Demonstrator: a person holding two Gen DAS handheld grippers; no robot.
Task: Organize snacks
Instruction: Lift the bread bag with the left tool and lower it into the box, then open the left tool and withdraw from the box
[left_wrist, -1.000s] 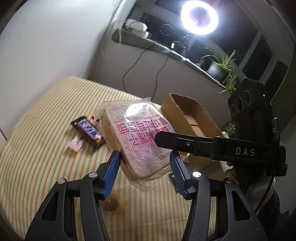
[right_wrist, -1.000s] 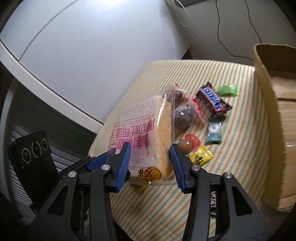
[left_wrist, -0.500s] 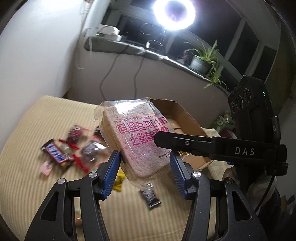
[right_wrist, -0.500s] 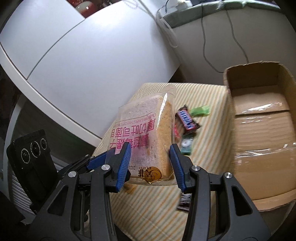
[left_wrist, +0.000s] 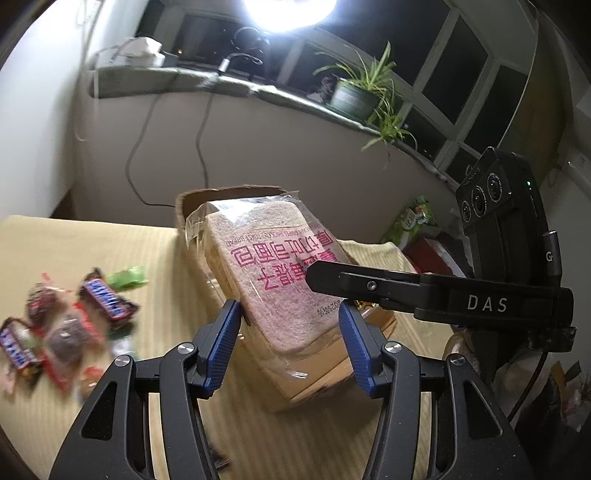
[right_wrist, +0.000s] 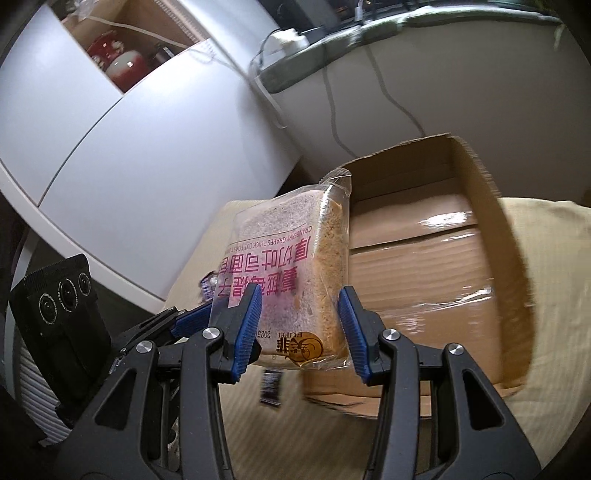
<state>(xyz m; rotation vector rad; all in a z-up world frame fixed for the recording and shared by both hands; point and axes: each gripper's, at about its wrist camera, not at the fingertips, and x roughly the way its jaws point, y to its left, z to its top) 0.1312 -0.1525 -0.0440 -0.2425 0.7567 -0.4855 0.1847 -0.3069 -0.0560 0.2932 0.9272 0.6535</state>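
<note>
Left wrist view: the bread (left_wrist: 273, 273), a sliced loaf in a clear bag with pink print, hangs in the air in front of the box (left_wrist: 332, 369), tilted, with its top end over the box's near wall. Both claws hold it at once. The left gripper (left_wrist: 290, 328) has its blue pads on the loaf's lower end, one on each side, and is clamped on it. The right gripper (left_wrist: 325, 275) comes in from the right, one black finger lying across the printed face of the bag.

Right wrist view: the right gripper (right_wrist: 301, 321) is closed on the bottom of the bread (right_wrist: 291, 266), pads pressing the printed face and the crust side. The left gripper (right_wrist: 192, 317) shows at the left, its blue pad against the bag's edge. Behind the loaf the cardboard box (right_wrist: 424, 258) stands open on the striped cloth (right_wrist: 369, 443), its taped floor bare where it can be seen.

On the cloth's left part in the left wrist view lie blurred snacks (left_wrist: 62, 332): candy bars (left_wrist: 105, 301), a green sweet (left_wrist: 129, 277) and red-wrapped packs. A plant (left_wrist: 358, 92) stands on the window sill at the back.
</note>
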